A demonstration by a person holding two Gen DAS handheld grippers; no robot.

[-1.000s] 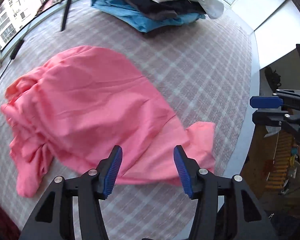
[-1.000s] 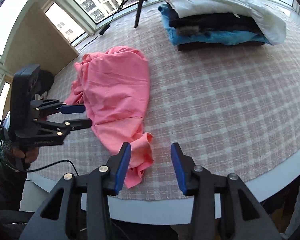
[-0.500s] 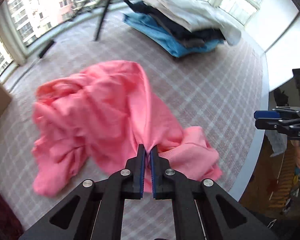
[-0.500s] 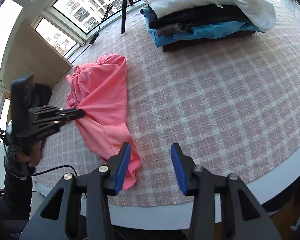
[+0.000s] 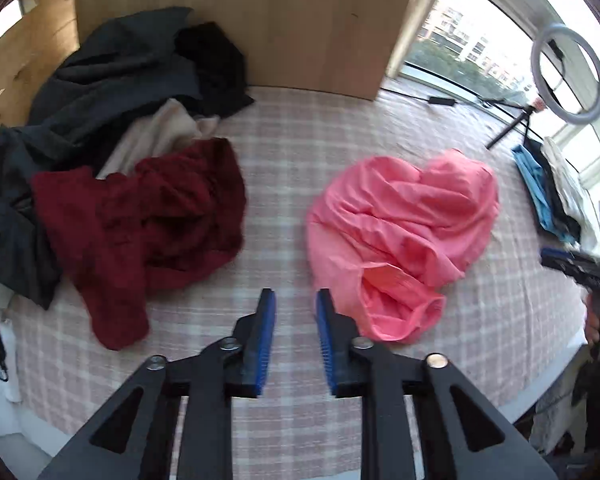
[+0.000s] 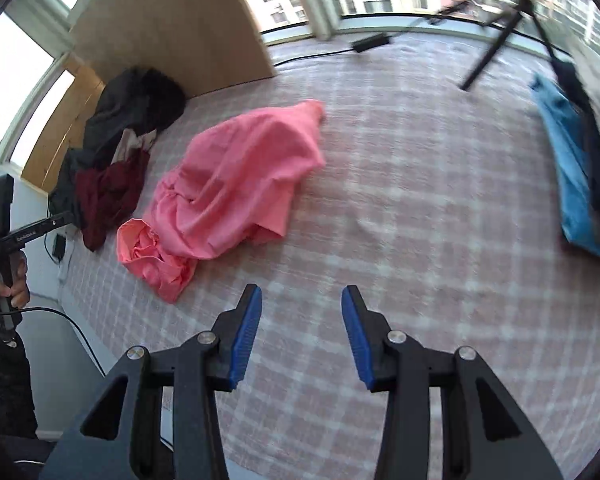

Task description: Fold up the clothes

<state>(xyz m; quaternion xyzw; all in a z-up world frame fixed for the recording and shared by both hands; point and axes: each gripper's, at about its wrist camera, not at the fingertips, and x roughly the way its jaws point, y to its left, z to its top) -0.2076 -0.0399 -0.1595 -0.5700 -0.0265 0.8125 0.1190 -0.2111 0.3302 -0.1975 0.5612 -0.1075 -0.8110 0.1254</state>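
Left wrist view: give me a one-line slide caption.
Open left gripper hovers over the checked tablecloth between a crumpled pink garment and a dark red one.

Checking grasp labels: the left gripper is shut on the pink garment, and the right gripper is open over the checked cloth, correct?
Not quite. The left gripper is open and holds nothing; the pink garment lies beside it, as the left wrist view shows. The right gripper is open.

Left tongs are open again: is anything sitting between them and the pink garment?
Nothing visible. The left tongs hang open over bare plaid tablecloth, and the crumpled pink garment lies just to their right. The maroon garment sits off on the other side, apart from it.
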